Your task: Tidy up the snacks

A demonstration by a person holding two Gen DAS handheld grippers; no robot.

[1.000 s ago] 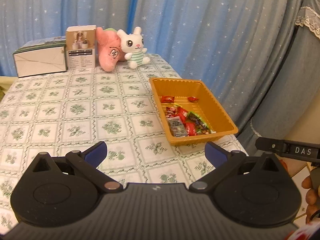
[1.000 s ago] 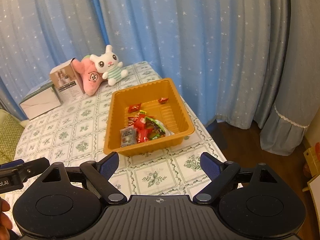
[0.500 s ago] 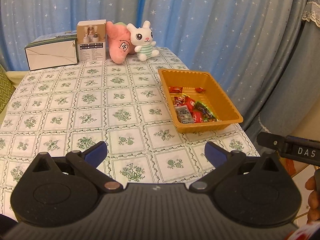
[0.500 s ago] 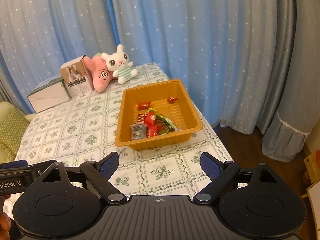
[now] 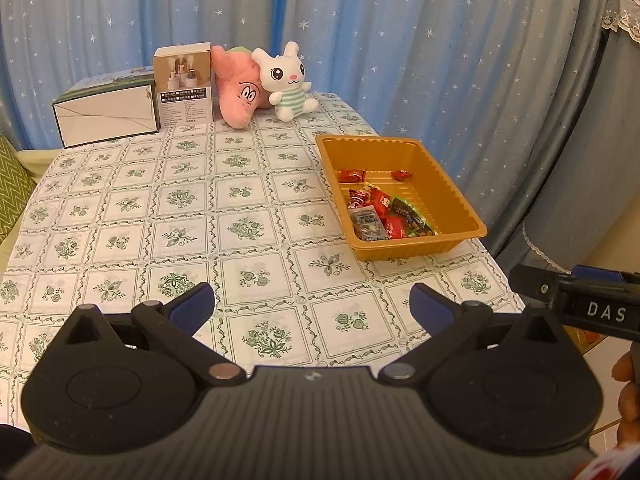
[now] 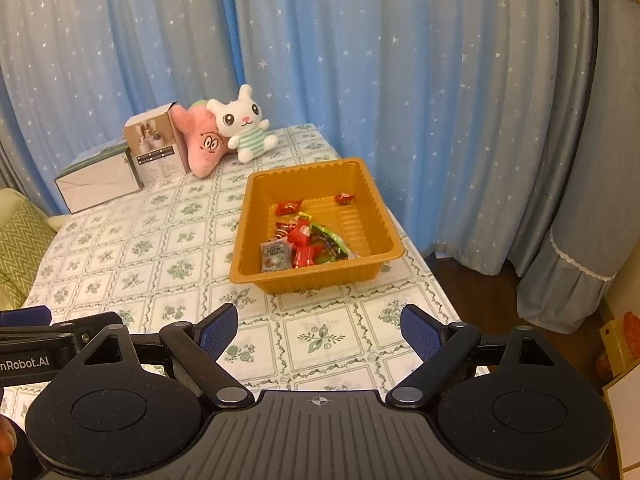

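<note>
Snacks all sit inside orange tray, none visible loose on tablecloth; fits either done sorting or about to pull/regroup them, can't tell which from this. Left gripper wide open, nothing btwn pads, hovering low-centre of frame over cloth. Right gripper same: spread wide, empty, low-centre in its view. In right view tray is just above frame centre, slightly right of gripper midline, well ahead of fingertips; wrappers bunched at tray's near-left corner, two red ones apart toward far wall. In left view tray sits right of centre, well apart from pads, so right side has the straighter line in. If any pick needed: approach from above, not over near wall, since rim is raised and ribbed & would snag a finger; go for isolated red pieces first bc clumped ones overlap and foil likely slips/drags neighbours. Light plastic tray prob slides when nudged, so keep contact off walls or brace w/ other gripper. Close slow, wrappers crush easy. Plush toys & boxes upper left of frame, far from work zone, no clash. Other gripper's body intrudes at each frame edge; keep them spaced.
</note>
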